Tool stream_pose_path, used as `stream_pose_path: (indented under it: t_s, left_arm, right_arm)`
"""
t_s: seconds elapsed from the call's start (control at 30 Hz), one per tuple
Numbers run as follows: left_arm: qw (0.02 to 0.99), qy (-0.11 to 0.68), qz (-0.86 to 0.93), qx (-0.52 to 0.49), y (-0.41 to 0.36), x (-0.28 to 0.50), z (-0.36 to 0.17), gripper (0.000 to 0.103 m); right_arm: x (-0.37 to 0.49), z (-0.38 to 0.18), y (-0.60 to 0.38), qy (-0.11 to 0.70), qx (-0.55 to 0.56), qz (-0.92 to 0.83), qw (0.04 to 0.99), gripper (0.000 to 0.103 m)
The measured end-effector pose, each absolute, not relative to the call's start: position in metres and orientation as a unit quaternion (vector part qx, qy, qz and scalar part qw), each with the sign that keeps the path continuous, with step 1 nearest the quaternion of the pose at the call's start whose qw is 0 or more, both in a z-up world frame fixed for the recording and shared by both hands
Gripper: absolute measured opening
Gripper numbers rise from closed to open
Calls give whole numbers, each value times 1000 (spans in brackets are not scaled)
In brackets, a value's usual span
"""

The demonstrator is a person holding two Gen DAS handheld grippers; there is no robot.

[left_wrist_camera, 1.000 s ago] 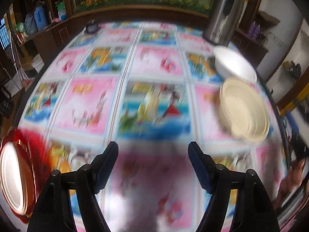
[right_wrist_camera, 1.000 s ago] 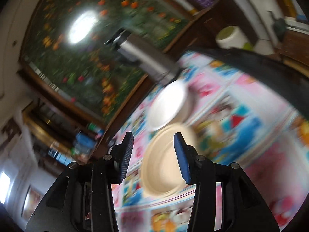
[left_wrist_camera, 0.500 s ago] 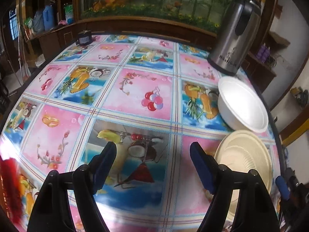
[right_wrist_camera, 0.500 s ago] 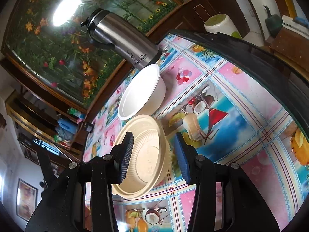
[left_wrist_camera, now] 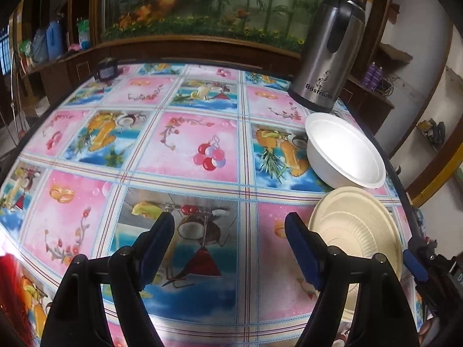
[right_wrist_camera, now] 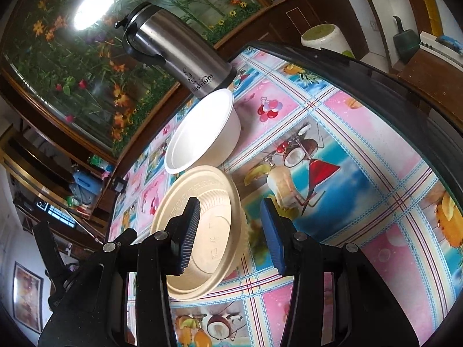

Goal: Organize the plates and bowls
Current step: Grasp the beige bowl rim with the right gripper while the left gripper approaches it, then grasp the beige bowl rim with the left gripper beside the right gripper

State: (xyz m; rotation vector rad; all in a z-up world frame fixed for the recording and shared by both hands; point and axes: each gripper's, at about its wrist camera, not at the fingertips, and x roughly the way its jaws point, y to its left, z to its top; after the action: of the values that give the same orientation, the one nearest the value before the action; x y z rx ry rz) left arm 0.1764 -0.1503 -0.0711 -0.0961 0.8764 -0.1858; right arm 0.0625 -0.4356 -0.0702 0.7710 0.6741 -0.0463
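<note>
1. The cream bowl (right_wrist_camera: 199,228) sits on the worktop (right_wrist_camera: 361,179) just in front of the white bowl (right_wrist_camera: 202,133), which stands just before the steel flask (right_wrist_camera: 176,49).
2. The right gripper (right_wrist_camera: 228,231) hovers with jaws spread, straddling the cream bowl's near rim and pinching nothing; judge the rim centred before closing.
3. Close gently: the thin wall looks likely to flex or tip.
4. The left gripper (left_wrist_camera: 230,248) has jaws spread wide and empty, to the left of the cream bowl; keep it clear, or ready to steady the white bowl for nesting.
</note>
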Motion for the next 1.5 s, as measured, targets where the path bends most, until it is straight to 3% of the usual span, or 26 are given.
stream_pose_path:
  t_s: [0.73,0.93,1.5]
  left_arm:
    - [875,454,-158,-53,-169,174,-83,80]
    - [870,447,-186,-96,-158,173,-75,80]
    - [777,537,-259,-204,-155,189,-107,80]
  right_arm:
    - [67,-76,-428,341,362,-27,867,43]
    - [66,-73,-422,333,336,-38,880,41]
    - [76,-84,-409,369,326,-14,870,39]
